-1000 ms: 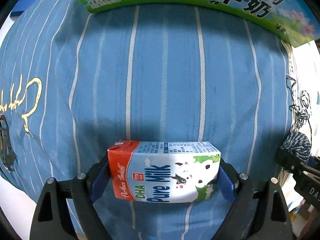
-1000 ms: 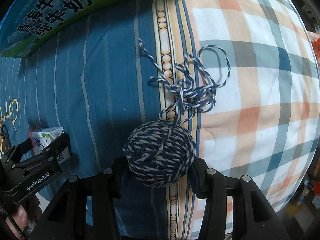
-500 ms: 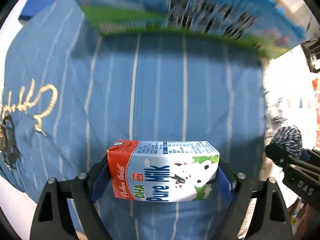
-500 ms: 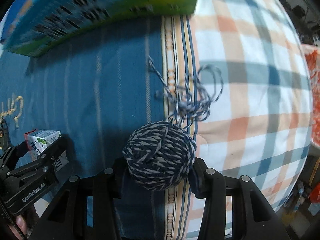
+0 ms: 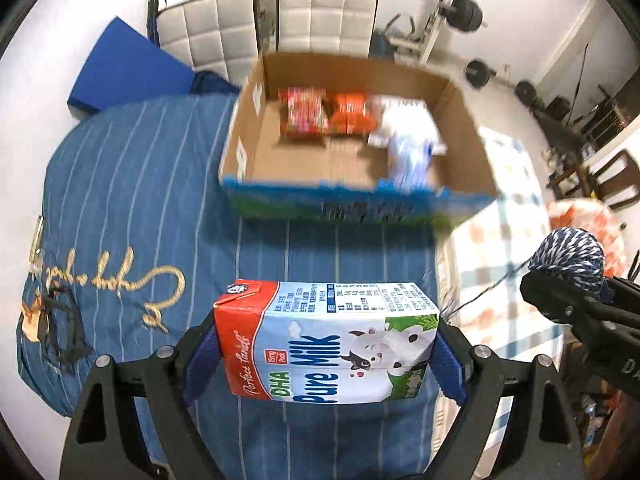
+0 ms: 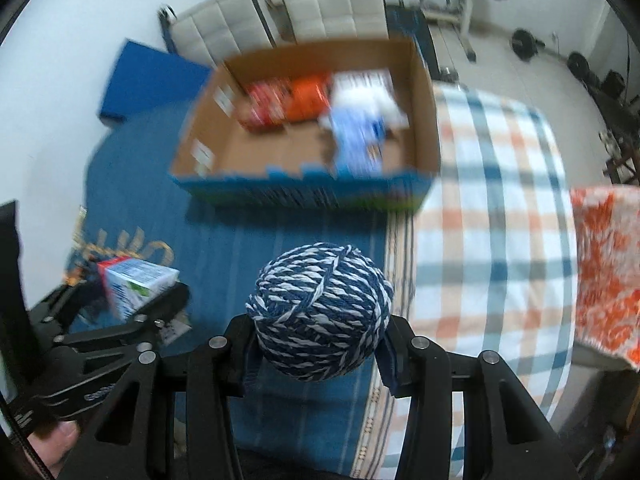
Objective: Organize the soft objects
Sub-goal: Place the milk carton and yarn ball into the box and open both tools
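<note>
My left gripper is shut on a milk carton with a red top, held lying sideways in the air above the blue striped bedding. My right gripper is shut on a blue-and-white yarn ball, also lifted off the bed. The yarn ball and right gripper show at the right of the left wrist view. The carton shows at the left of the right wrist view. An open cardboard box stands ahead on the bed, holding red and orange packets and a white-blue pack.
A checked blanket covers the right half of the bed. An orange patterned cloth lies at its right edge. A blue pad and white padded chairs stand behind the box. Gym weights are at the back right.
Both grippers have risen high off the bed with their objects. The yarn's loose tail has come up off the blanket. The box's inside has come into view.
</note>
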The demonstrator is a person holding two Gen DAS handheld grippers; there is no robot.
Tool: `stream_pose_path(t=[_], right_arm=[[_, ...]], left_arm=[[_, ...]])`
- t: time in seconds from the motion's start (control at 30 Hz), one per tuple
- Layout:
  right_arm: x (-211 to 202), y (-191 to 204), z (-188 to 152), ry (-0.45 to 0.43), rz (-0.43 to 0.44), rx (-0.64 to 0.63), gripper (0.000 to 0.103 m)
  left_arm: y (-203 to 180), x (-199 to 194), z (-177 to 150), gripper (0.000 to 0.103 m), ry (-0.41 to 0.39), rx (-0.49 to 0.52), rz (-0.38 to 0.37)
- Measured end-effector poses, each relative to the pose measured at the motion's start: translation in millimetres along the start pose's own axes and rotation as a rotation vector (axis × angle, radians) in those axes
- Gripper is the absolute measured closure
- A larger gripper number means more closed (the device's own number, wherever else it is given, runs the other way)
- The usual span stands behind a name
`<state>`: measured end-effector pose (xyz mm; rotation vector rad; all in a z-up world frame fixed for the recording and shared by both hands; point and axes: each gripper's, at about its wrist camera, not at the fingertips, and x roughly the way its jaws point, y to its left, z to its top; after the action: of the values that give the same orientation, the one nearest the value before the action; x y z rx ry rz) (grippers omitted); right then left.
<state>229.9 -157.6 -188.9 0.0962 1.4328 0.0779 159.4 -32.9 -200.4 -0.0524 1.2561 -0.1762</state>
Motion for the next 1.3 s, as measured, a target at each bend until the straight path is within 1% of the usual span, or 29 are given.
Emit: stream_pose_path(t=[0.07, 0.2, 0.33, 0.43, 0.5, 0.57, 0.67, 0.77, 0.8, 0.9, 0.97, 1.0, 1.07, 1.23, 1.3], right_arm=[[-28.0, 10.3, 16.1, -0.049, 0.016, -0.012, 0.054], [-75.7, 27.5, 44.6, -0.144, 0.042, -0.05, 0.054], [-121.3, 50.0, 76.5, -0.245, 0.043, -0.108, 0.054], [-141.9, 65.6, 98.9, -0.289, 0.047, -0.128, 0.054], [-142.5, 70.6, 111.2, -0.298, 0.055, -0.128, 0.054], [-132.6, 72.3, 125.6, -0.283, 0.069, -0.12, 0.054], [-103.8, 73.1, 147.2, -0.239, 0.076, -0.111, 0.054], [-52.6, 68.7, 163.2, -0.155, 0.089, -0.093, 0.054], [-38.9, 66.4, 164.0, -0.136, 0.088, -0.09, 0.054], [23.7, 52.4, 169.7, -0.046, 0.077, -0.065, 0.054], [63.6, 40.3, 171.3, 0.007, 0.072, -0.045, 0.054], [81.4, 34.7, 171.8, 0.032, 0.065, -0.037, 0.054], [107.9, 25.8, 170.1, 0.07, 0.054, -0.034, 0.054], [172.6, 14.9, 166.7, 0.166, 0.046, -0.042, 0.054], [188.1, 12.7, 166.1, 0.188, 0.046, -0.037, 0.054]], left_arm=[[2.0, -18.4, 16.1, 0.015, -0.037, -0.003, -0.016], [2.7, -53.5, 47.2, 0.015, -0.132, 0.009, -0.018], [5.1, -78.0, 74.7, 0.014, -0.197, 0.01, -0.022], [10.5, -82.4, 96.4, 0.014, -0.217, 0.004, -0.02], [17.5, -75.3, 109.8, 0.014, -0.204, -0.016, -0.023], [23.9, -61.1, 123.2, 0.015, -0.173, -0.039, -0.029], [30.9, -31.2, 140.4, 0.015, -0.107, -0.064, -0.032], [35.7, 7.1, 152.5, 0.015, -0.031, -0.079, -0.023], [37.9, 19.8, 154.8, 0.015, -0.004, -0.086, -0.023], [42.5, 66.0, 161.2, 0.015, 0.074, -0.102, -0.014], [47.8, 98.4, 162.9, 0.015, 0.142, -0.124, -0.02], [51.1, 116.7, 163.8, 0.015, 0.177, -0.139, -0.024], [54.0, 139.7, 164.9, 0.015, 0.218, -0.152, -0.027], [52.6, 177.2, 167.4, 0.014, 0.273, -0.142, -0.022], [50.9, 189.1, 168.8, 0.014, 0.293, -0.136, -0.024]])
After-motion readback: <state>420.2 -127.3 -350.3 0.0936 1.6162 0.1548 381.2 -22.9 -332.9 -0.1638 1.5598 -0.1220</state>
